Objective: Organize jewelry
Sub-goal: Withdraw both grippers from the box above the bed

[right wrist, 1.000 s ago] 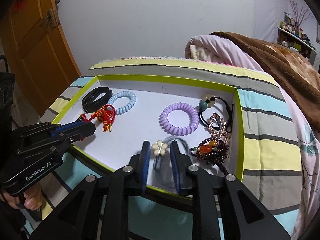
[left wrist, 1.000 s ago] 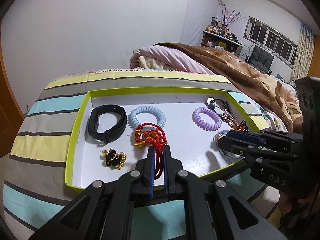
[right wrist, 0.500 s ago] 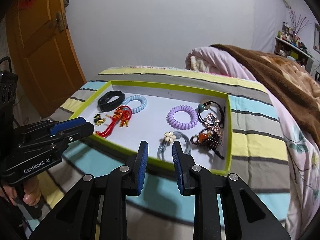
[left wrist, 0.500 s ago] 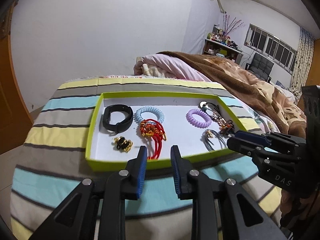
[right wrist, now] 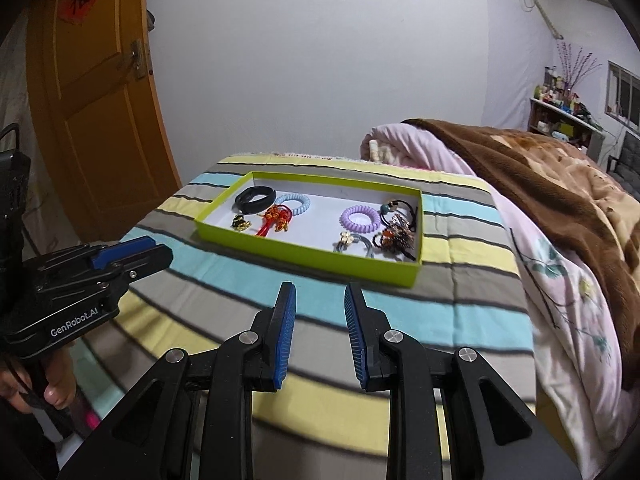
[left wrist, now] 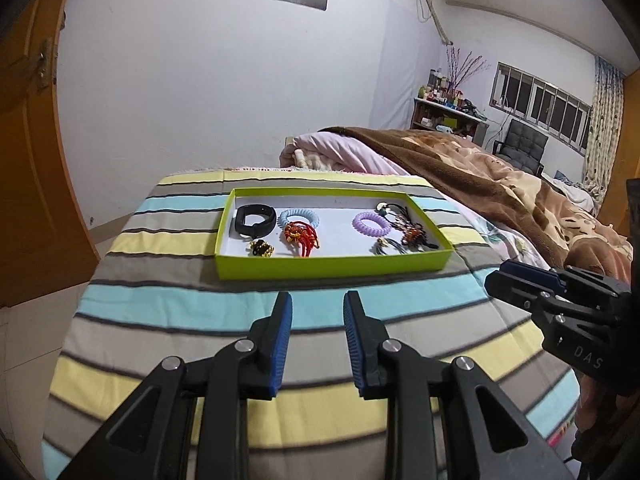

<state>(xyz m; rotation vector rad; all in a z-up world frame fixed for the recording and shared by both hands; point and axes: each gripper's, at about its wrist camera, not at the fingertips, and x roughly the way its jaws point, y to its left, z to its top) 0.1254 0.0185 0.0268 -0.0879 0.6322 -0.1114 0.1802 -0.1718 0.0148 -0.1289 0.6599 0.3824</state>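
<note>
You've pulled both grippers back from the tray [left wrist: 332, 267] at 12 o'clock; left gripper [left wrist: 317, 322] just opened, right gripper [right wrist: 319, 312] apart, both empty over the striped blanket [left wrist: 180, 308].

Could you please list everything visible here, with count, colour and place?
shallow cardboard tray: one, lime green with white floor, on the striped bedspread
striped bedspread: one, blue, yellow and grey, covering the bed
black band bracelet: one, tray's left end
blue coil hair tie: one, beside the band
red knotted cord charm: one, overlapping the blue coil
gold and black bead trinket: one, front left
purple coil hair tie: one, right half
flower hair tie: one, grey, front right
dark beaded pieces: tangled, count unclear, right end
brown blanket: one, right
orange door: one, left
left gripper: open, empty
right gripper: open, empty
</note>
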